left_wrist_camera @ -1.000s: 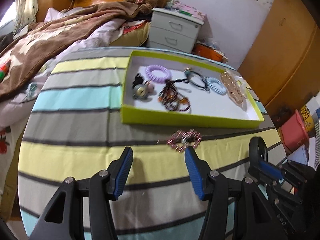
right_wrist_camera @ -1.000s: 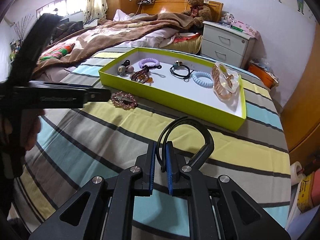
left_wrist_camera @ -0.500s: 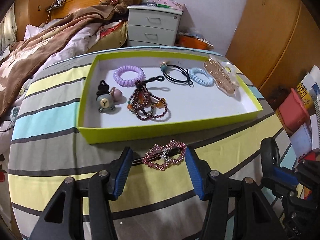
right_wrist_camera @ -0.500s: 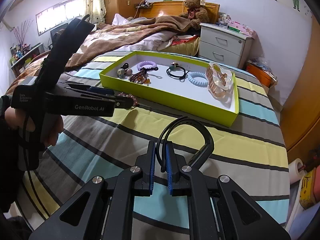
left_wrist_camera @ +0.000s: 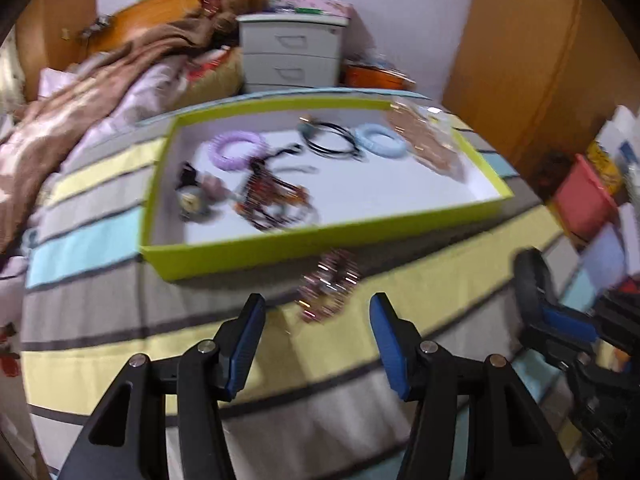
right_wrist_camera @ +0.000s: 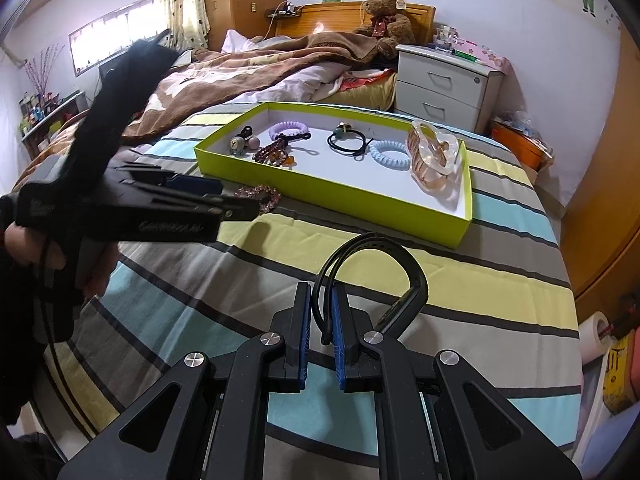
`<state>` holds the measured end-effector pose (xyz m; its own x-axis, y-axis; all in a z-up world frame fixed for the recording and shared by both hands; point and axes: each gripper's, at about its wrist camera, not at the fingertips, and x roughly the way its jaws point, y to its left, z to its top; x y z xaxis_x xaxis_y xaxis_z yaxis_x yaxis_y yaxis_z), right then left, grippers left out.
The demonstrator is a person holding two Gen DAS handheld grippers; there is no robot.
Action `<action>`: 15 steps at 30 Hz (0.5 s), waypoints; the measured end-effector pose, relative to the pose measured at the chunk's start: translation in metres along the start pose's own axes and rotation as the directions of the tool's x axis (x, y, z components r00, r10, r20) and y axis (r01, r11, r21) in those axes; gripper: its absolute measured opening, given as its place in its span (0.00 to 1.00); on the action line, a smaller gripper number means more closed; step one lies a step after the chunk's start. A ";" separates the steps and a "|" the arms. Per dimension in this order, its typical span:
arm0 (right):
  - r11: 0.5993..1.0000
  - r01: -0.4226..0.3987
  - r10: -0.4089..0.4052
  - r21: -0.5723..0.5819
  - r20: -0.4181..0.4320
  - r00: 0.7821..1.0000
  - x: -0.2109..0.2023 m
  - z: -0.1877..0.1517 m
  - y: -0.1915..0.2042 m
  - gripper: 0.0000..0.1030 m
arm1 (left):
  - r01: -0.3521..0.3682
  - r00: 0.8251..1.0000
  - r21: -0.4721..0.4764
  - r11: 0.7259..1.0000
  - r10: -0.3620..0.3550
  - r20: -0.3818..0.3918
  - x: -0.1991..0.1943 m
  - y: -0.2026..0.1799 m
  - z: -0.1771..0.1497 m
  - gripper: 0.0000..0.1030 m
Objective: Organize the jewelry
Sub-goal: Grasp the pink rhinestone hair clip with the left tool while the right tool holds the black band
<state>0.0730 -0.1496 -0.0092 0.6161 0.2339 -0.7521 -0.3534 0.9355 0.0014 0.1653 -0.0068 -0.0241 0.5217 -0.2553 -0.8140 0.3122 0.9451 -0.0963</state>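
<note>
Still risky: left gripper [left_wrist_camera: 317,312] open, rhinestone hair clip [left_wrist_camera: 329,290] flat on the striped cover just ahead between the tips, outside the green tray [left_wrist_camera: 320,246], liable to skid; right gripper [right_wrist_camera: 321,304] clamped on black headband [right_wrist_camera: 372,268].

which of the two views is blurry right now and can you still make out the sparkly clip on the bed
Left wrist view: motion-smeared throughout; the sparkly clip is only a pink streaky blob before the open left gripper, and the green tray has soft edges. Right wrist view: sharp, with fisheye bending at the edges; the clip is partly hidden behind the left gripper, and the right gripper pinches a black headband.
</note>
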 end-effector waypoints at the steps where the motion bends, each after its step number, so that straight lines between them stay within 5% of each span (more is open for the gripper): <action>1: 1.000 -0.002 0.002 -0.001 -0.001 1.000 0.001 0.000 0.000 0.10 | 0.000 1.000 -0.007 1.000 0.000 -0.004 0.002 0.002 0.002 0.55; 7: 1.000 -0.004 0.004 0.000 0.002 1.000 0.001 0.000 0.000 0.10 | -0.028 1.000 0.080 0.996 0.029 -0.011 0.012 -0.009 0.006 0.55; 11: 1.000 -0.009 0.009 -0.002 0.002 1.000 0.001 0.000 0.001 0.10 | -0.022 1.000 0.057 0.998 0.022 -0.011 0.013 -0.009 0.008 0.55; 15: 1.000 -0.006 0.006 0.003 0.005 1.000 0.001 -0.001 -0.001 0.10 | -0.020 1.000 0.076 0.997 0.021 -0.013 0.012 -0.013 0.008 0.35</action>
<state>0.0733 -0.1505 -0.0104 0.6173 0.2410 -0.7489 -0.3553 0.9347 0.0079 0.1738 -0.0242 -0.0277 0.5176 -0.2327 -0.8234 0.3615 0.9317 -0.0360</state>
